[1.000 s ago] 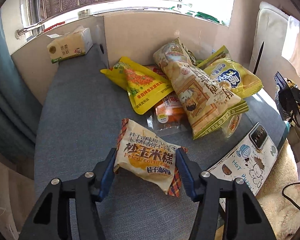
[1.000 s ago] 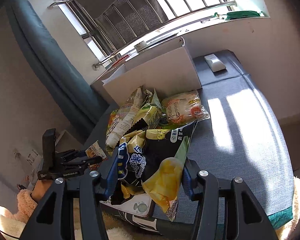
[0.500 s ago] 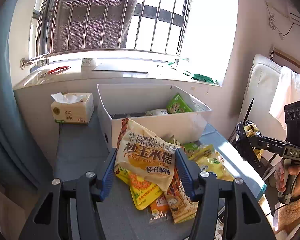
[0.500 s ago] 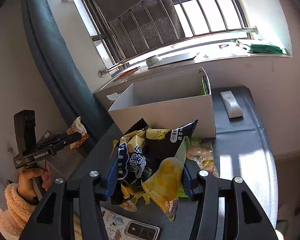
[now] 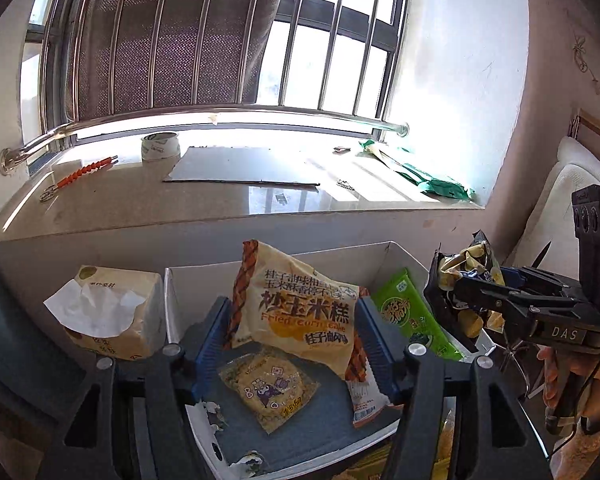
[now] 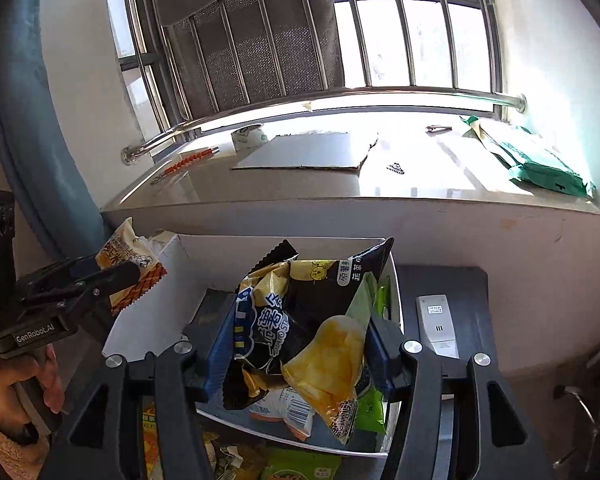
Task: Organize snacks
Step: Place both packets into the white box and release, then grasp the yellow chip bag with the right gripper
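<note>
My left gripper (image 5: 290,334) is shut on a cream fried corn cake packet (image 5: 300,312) and holds it over the open white box (image 5: 400,258). My right gripper (image 6: 300,340) is shut on a black and yellow chip bag (image 6: 300,320), held over the same box (image 6: 172,312). The right gripper with its bag also shows at the right of the left wrist view (image 5: 472,292). The left gripper shows at the left of the right wrist view (image 6: 112,276). In the box lie a small yellow biscuit pack (image 5: 268,386), a green packet (image 5: 412,316) and an orange-and-white packet (image 5: 366,396).
A tissue pack (image 5: 108,316) stands left of the box. A white remote (image 6: 436,324) lies on the grey table right of the box. More snack packets (image 6: 296,466) lie in front of the box. A wide windowsill (image 5: 236,196) runs behind.
Both grippers have moved forward and up with their packets, from in front of the box to over its inside. The box's contents now show below.
</note>
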Motion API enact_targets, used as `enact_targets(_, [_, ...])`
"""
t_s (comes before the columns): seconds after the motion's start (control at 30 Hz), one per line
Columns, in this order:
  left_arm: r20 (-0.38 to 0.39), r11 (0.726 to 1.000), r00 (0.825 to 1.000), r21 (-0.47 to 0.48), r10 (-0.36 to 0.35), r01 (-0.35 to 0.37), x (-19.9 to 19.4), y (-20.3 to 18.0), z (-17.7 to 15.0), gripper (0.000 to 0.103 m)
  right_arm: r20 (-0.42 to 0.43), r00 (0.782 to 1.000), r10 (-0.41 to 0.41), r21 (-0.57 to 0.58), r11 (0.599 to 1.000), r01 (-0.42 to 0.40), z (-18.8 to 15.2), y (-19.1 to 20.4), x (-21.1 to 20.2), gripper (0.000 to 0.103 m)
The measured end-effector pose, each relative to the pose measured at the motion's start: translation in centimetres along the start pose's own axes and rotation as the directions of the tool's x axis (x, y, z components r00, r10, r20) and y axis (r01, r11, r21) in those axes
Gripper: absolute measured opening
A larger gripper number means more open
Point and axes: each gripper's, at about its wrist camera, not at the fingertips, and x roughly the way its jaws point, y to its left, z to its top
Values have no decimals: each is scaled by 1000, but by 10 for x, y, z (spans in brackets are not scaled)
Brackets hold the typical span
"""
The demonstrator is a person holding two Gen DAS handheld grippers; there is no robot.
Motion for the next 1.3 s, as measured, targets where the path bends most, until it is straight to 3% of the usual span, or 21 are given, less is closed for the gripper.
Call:
enact_targets(0.03, [-30,1000,999,-11,25,-25,6,2,-4,96,-5,1000,3,14,1000,-3,2,-5,3,103])
enact_targets(0.07, [-34,999,999,-19,35,-36,7,3,-7,103,-1,1000,-3,29,1000,3,2,-9,4,103])
enact_targets(0.3, [28,999,998,8,51,-51,-36,-3,-22,103,58,998,-6,5,1000,5,-3,-6,-31,103])
enact_targets(0.5, [138,998,990,36,43,-48,-101,-15,-32,103,129,988,83,-31,996,-80,-16,13,-83,103])
enact_targets(0.77, [253,997,967,81,-18,-2,-185,-41,-92,103,203,968,148,-88,987,-133,-78,26,-161,103])
enact_targets(1.0, [215,996,977,82,7,-26,-202,-56,-170,103,220,970,103,-88,992,-85,-162,21,-190,103])
enact_targets(1.13, [133,1000,991,15,-18,16,-192,-55,-218,103,137,989,57,34,997,-63,-219,10,-177,103])
enact_targets(1.23, [67,997,996,-50,-57,60,-182,-51,-244,103,56,995,85,103,991,-90,-252,7,-164,103])
enact_targets(1.3, [50,997,998,-62,-41,44,-179,-51,-254,103,10,992,127,139,982,-127,-261,8,-154,103])
